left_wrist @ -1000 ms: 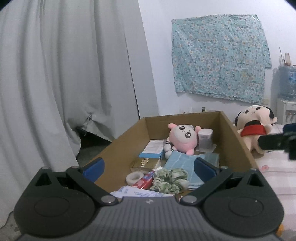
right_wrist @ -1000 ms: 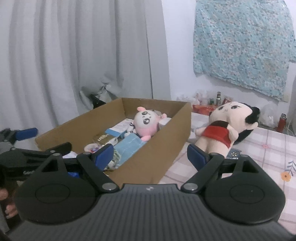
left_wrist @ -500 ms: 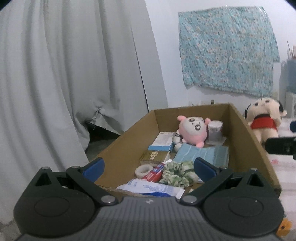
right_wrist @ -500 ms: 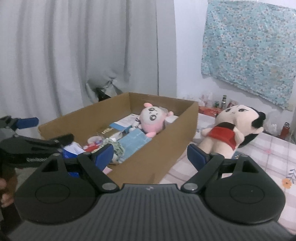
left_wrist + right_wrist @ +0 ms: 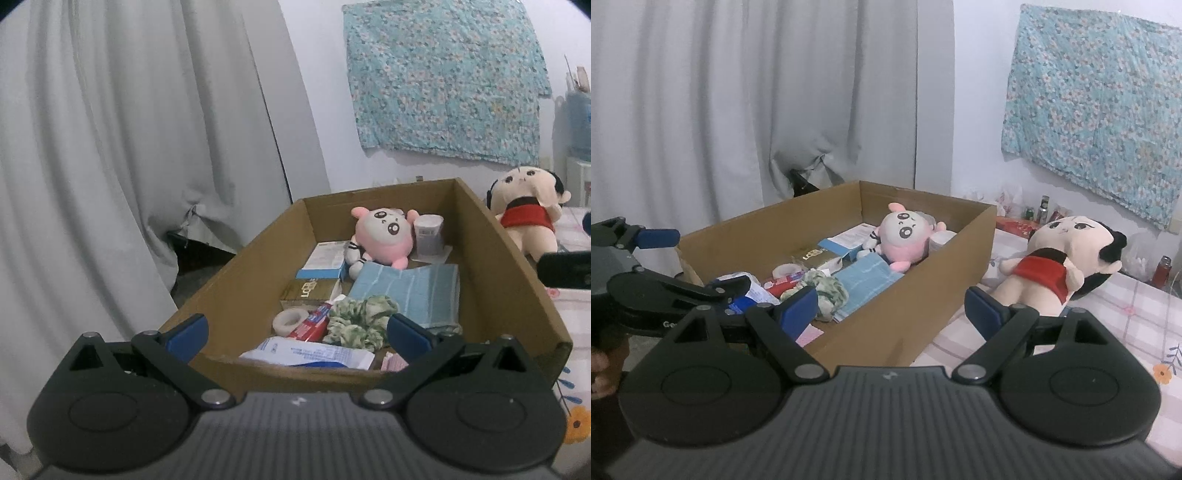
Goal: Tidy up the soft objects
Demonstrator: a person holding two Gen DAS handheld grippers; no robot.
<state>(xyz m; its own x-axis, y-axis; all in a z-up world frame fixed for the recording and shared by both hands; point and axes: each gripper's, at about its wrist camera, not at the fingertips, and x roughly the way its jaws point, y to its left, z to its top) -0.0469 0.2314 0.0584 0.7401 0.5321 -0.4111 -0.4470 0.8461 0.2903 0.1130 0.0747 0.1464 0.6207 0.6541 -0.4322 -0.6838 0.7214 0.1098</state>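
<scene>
Hovering at cardboard box [image 5: 491, 258] near end: left gripper [image 5: 295, 330] and right gripper [image 5: 891, 306] both spread wide, empty. Pink plush [image 5: 384, 236] inside box, far end; red-shirt doll [image 5: 1052, 258] outside, beside box's right wall.

Dim, cool, even indoor light; soft shadows, slight blur, fisheye bending and dark corners.

Home bedroom. Grey curtains [image 5: 738, 103], floral cloth [image 5: 1097, 107] pinned to a white wall, checked bedsheet [image 5: 1126, 321] under a plush doll [image 5: 1060, 258]. Cardboard box [image 5: 905, 314] of household odds and ends beside it.
</scene>
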